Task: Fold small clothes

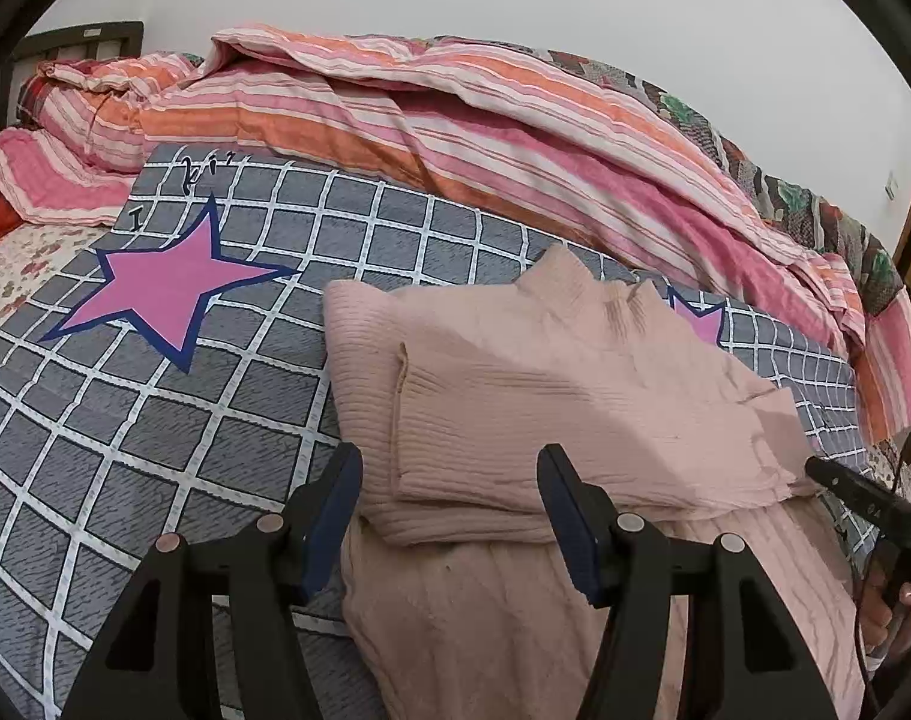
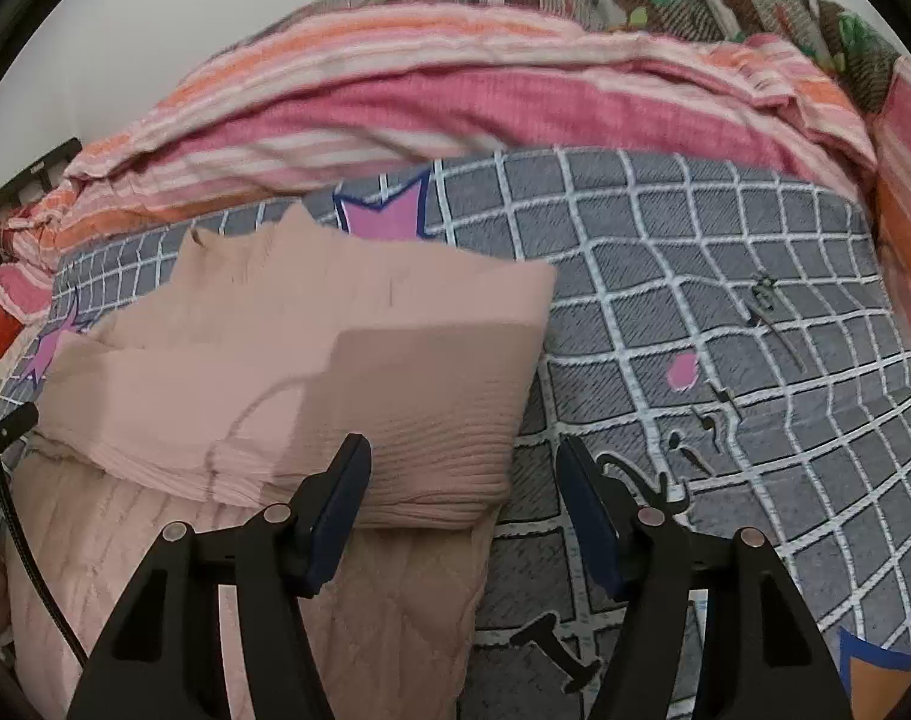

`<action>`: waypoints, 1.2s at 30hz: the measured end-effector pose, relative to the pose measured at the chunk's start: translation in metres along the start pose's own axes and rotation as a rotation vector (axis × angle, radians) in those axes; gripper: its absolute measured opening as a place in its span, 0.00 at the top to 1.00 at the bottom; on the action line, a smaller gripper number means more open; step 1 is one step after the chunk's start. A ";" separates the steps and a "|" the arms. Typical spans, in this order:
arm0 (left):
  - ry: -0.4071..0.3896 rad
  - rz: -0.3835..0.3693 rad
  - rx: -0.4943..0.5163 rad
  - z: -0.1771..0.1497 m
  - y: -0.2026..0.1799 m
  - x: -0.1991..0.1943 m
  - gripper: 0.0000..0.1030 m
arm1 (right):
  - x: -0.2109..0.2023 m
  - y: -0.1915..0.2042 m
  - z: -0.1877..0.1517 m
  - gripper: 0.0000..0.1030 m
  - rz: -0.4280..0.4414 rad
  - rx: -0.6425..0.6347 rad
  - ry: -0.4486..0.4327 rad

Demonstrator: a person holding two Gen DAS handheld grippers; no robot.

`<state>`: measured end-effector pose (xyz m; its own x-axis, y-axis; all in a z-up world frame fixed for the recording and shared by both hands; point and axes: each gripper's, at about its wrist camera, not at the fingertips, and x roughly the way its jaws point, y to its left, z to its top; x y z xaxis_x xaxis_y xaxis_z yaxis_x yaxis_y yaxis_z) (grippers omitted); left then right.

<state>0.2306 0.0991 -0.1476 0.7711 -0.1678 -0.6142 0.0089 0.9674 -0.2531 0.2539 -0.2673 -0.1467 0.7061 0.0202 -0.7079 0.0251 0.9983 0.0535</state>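
A pale pink ribbed sweater (image 1: 545, 414) lies on the grey checked bedsheet (image 1: 185, 438), its sleeves folded over the body and its collar pointing away from me. My left gripper (image 1: 449, 468) is open and empty, hovering over the sweater's near left part. My right gripper (image 2: 464, 462) is open and empty over the sweater's (image 2: 311, 372) right edge, one finger above the knit, the other above the sheet (image 2: 725, 312). The right gripper's tip also shows at the right edge of the left wrist view (image 1: 839, 480).
A bunched pink and orange striped quilt (image 1: 455, 120) lies along the far side of the bed, with a patterned blanket (image 1: 815, 204) behind it. A dark headboard (image 1: 77, 42) stands at far left. Pink stars are printed on the sheet.
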 end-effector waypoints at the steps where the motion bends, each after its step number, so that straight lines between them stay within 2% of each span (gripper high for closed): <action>1: -0.001 -0.002 0.004 -0.001 0.000 -0.001 0.41 | -0.005 0.001 0.001 0.38 -0.007 -0.004 -0.017; 3: -0.002 -0.011 0.011 -0.003 0.000 -0.006 0.41 | -0.020 0.001 0.001 0.38 0.000 -0.012 -0.062; 6: -0.014 -0.010 0.036 -0.010 -0.001 -0.016 0.39 | -0.051 0.002 -0.003 0.38 0.100 0.011 -0.128; 9: -0.023 -0.016 0.064 -0.018 -0.002 -0.025 0.39 | -0.080 0.007 -0.011 0.37 0.142 0.006 -0.160; 11: -0.020 -0.017 0.078 -0.025 -0.003 -0.032 0.38 | -0.092 0.011 -0.021 0.37 0.140 0.000 -0.148; 14: -0.001 -0.066 0.047 -0.043 0.003 -0.050 0.39 | -0.114 0.013 -0.051 0.38 0.096 -0.029 -0.126; 16: -0.002 -0.093 0.032 -0.060 0.008 -0.065 0.39 | -0.129 0.011 -0.076 0.42 0.070 -0.039 -0.088; 19: -0.009 -0.081 0.053 -0.089 0.012 -0.093 0.39 | -0.146 0.004 -0.108 0.45 0.058 -0.031 -0.050; 23: 0.016 -0.089 0.005 -0.126 0.024 -0.125 0.40 | -0.161 -0.005 -0.152 0.46 0.153 0.026 0.010; 25: 0.033 -0.100 0.004 -0.145 0.025 -0.141 0.40 | -0.166 -0.006 -0.173 0.48 0.149 0.037 0.022; 29: 0.097 -0.109 0.026 -0.179 0.019 -0.154 0.40 | -0.174 -0.005 -0.197 0.55 0.146 0.057 0.031; 32: 0.104 -0.080 0.040 -0.188 0.010 -0.155 0.43 | -0.173 -0.003 -0.207 0.61 0.142 0.063 0.036; 35: 0.096 -0.057 0.021 -0.187 0.007 -0.153 0.49 | -0.167 0.004 -0.211 0.61 0.165 0.058 0.058; 36: 0.098 -0.053 0.003 -0.185 0.005 -0.151 0.57 | -0.166 0.007 -0.211 0.61 0.164 0.050 0.054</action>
<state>-0.0037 0.0943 -0.1949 0.7038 -0.2363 -0.6699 0.0504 0.9573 -0.2848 -0.0129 -0.2519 -0.1774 0.6646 0.1866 -0.7235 -0.0510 0.9774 0.2052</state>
